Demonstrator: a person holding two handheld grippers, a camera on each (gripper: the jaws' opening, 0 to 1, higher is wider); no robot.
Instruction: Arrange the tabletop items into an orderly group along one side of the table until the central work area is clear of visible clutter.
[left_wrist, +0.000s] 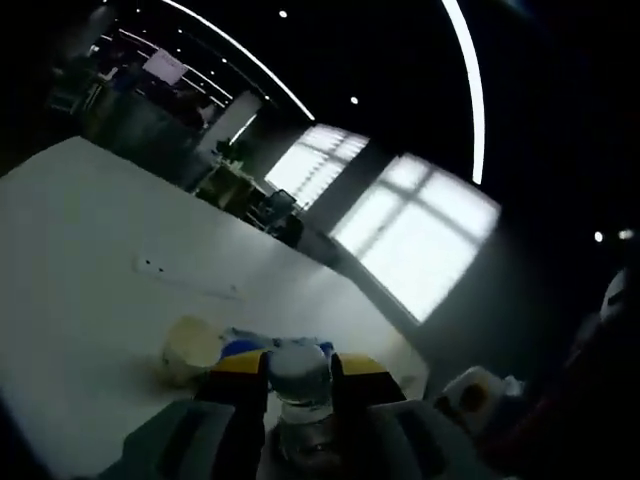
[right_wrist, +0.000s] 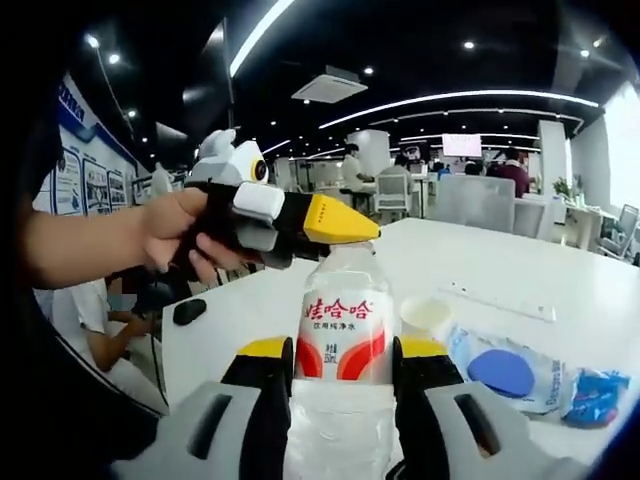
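clear bottle (right_wrist: 344, 330) with red-and-white label, yellow-tipped black fingers (right_wrist: 266, 380)

A white table (right_wrist: 560, 290) bears a paper cup (right_wrist: 426, 313), packets (right_wrist: 520, 372) and a dark object (right_wrist: 188, 311).

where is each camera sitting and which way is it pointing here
Left gripper view: rides on the left gripper, tilted, looking over the bottle cap across the white table toward bright windows; its own fingers flank the cap.
Right gripper view: rides on the right gripper, facing across the table into an office; its fingers flank the water bottle, and a hand holds the left gripper at the cap.
Shared: bottle, table, paper cup.
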